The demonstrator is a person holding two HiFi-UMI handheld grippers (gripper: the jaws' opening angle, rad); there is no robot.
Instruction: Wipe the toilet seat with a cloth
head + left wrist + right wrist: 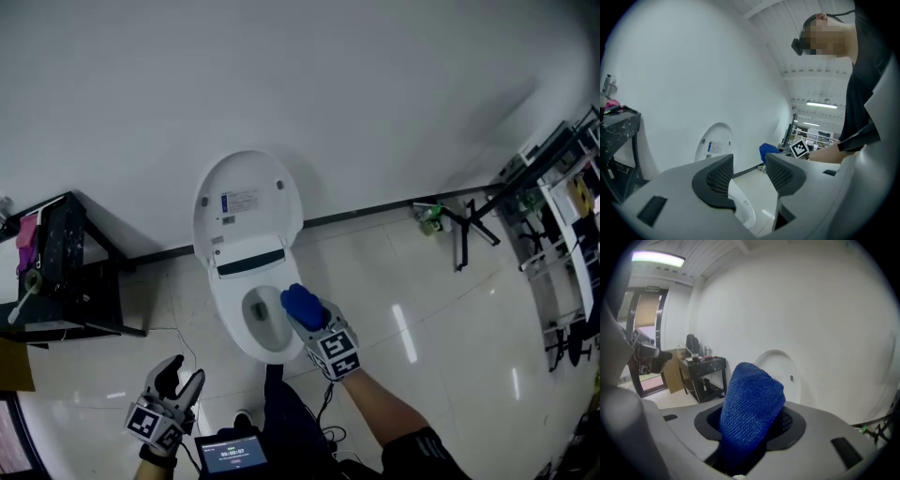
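Note:
A white toilet [251, 319] stands against the wall with its lid [247, 202] raised; the lid also shows in the left gripper view [715, 143] and the right gripper view [780, 373]. My right gripper [307, 315] is shut on a folded blue cloth [301, 305] [750, 406] and hovers over the right side of the seat rim [286, 345]. The cloth sticks up between the jaws. My left gripper [180, 382] [747, 176] is open and holds nothing, low at the left of the toilet, near the floor.
A black table [70, 272] with small items stands at the left wall. Metal racks [558, 234] and a black stand [466, 230] fill the right side. A tablet screen [232, 457] sits at my feet, with cables beside it. The floor is glossy tile.

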